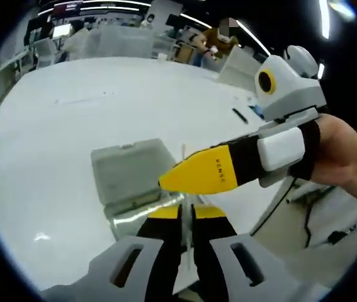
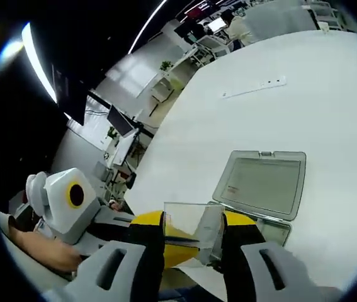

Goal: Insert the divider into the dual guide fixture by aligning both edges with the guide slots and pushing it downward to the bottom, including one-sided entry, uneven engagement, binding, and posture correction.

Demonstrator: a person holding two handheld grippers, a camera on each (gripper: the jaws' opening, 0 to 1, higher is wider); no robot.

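Note:
A clear plastic divider is held above the white table, between both grippers. My right gripper is shut on it, one yellow-tipped jaw on each side edge. In the left gripper view the divider shows edge-on as a thin pale line. My left gripper has its jaws nearly together on the divider's lower edge. The right gripper reaches in from the right, held by a hand. The grey guide fixture, a shallow box with its lid open, lies on the table just beyond the divider. The same fixture lies ahead and to the right.
The white table stretches wide around the fixture. A small dark item and a thin strip lie farther off on it. Desks, monitors and a person stand beyond the table's far edge. A cable hangs off the near right side.

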